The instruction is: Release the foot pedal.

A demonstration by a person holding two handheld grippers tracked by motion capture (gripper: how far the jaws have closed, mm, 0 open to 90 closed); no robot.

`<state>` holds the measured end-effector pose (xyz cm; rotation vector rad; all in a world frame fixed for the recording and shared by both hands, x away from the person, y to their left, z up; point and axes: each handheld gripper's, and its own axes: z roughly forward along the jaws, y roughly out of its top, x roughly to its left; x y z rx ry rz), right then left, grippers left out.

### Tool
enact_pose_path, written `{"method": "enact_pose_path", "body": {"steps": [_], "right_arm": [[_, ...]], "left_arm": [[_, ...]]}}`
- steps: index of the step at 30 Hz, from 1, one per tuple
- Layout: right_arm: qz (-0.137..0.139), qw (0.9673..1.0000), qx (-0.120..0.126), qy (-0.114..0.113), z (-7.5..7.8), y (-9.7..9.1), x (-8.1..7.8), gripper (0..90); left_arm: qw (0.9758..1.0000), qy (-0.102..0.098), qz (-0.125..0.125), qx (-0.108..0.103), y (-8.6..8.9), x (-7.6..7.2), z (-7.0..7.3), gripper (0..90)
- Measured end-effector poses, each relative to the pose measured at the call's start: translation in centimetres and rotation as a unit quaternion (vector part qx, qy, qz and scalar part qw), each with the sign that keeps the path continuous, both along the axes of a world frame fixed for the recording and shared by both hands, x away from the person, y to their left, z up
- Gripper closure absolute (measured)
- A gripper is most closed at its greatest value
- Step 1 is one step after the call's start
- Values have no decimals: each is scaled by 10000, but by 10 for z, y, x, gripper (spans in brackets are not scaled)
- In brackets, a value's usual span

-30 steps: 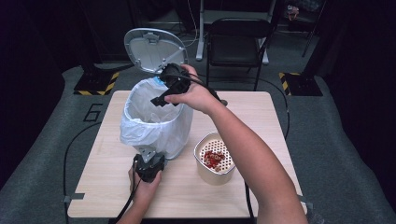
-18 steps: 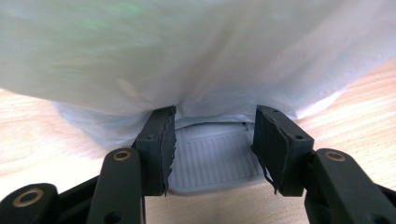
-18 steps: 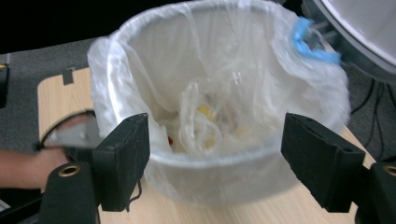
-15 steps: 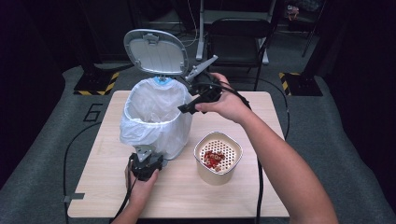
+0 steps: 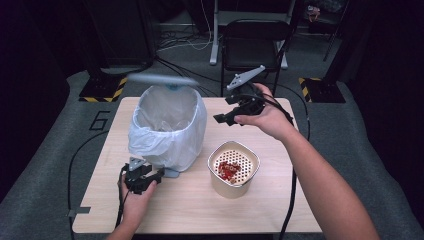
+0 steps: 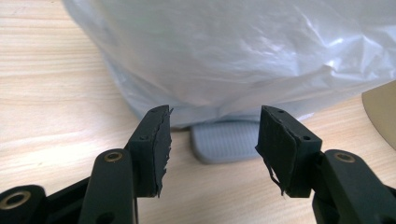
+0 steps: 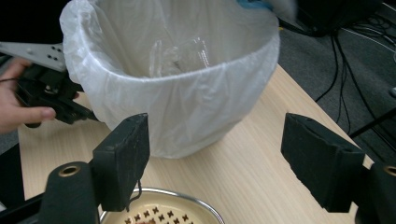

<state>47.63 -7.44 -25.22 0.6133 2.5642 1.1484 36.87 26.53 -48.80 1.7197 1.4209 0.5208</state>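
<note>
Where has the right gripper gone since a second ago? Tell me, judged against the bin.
Yes, it moved. The right gripper was over the mouth of the lined bin; now it hangs to the bin's right, behind the strainer bowl, jaws open and empty.

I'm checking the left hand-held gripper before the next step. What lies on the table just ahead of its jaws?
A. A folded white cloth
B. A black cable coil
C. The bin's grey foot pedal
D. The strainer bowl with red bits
C: in the left gripper view the grey foot pedal juts out from under the bagged bin, just beyond the open left hand-held gripper, untouched.
</note>
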Motion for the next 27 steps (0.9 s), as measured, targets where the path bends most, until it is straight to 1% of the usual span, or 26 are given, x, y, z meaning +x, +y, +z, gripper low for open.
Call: {"method": "enact_pose_path", "body": {"steps": [1, 3, 4, 6, 8, 10, 11, 12, 13, 14, 15, 16, 17, 20, 21, 22, 23, 24, 25, 26, 27], "right_arm": [[-20, 10000, 22, -17, -1, -5, -1, 237], [-99, 9999, 40, 3, -2, -13, -3, 237], [-103, 9999, 30, -34, -3, -16, -4, 237], [-170, 9998, 49, -7, -5, -23, -6, 237], [-251, 9997, 77, 4, -8, -32, -8, 237], [-305, 9995, 105, 1, -12, -40, -10, 239], [-366, 9993, 115, -25, -15, -45, -13, 243], [-429, 9990, 81, -13, -18, -49, -14, 244], [-422, 9991, 62, -51, -20, -52, -15, 244], [-516, 9986, 59, -31, -24, -57, -17, 244], [-548, 9985, 24, -93, -28, -62, -18, 244], [-603, 9981, 8, -94, -32, -66, -20, 244], [-644, 9979, 19, -91, -36, -71, -21, 244], [-786, 9969, 13, -91, -49, -83, -25, 244], [-864, 9962, -39, -34, -55, -88, -28, 244], [-881, 9960, -97, -55, -58, -91, -28, 244], [-961, 9953, -147, -44, -63, -95, -30, 243], [-1021, 9946, -177, -83, -68, -101, -32, 244], [-1082, 9940, -170, -62, -71, -104, -34, 243], [-1147, 9933, -160, -51, -75, -109, -36, 243], [-1263, 9918, -163, -97, -80, -115, -38, 244]], "left_arm": [[10000, 33, -27, 20, 2, -1, 2, 442], [10000, 0, 21, 77, 7, -2, 3, 441], [9999, 10, 28, 106, 9, -2, 4, 440], [9999, 39, 43, 119, 14, -2, 5, 437], [9998, 8, 71, 205, 19, -2, 7, 433], [9997, -65, 90, 233, 23, -1, 7, 426], [9996, -37, 60, 268, 26, -1, 7, 422], [9995, -56, 70, 307, 27, -1, 7, 417], [9991, -93, 62, 400, 29, 0, 7, 416], [9990, -151, 87, 421, 30, 0, 6, 412], [9988, -121, 36, 463, 31, 0, 6, 407], [9987, -137, 13, 495, 32, 0, 5, 406], [9983, -210, 34, 537, 33, 0, 3, 406], [9986, -145, 21, 510, 37, 1, -2, 404], [9986, -141, 31, 514, 38, 1, -4, 404], [9982, -148, 50, 570, 40, 1, -7, 403], [9978, -169, 96, 637, 42, 2, -10, 404], [9979, -131, 107, 621, 44, 2, -12, 404], [9981, -64, 93, 608, 46, 3, -12, 404], [9982, -82, 114, 591, 48, 4, -13, 404], [9981, -87, 127, 600, 50, 4, -13, 403]]}}
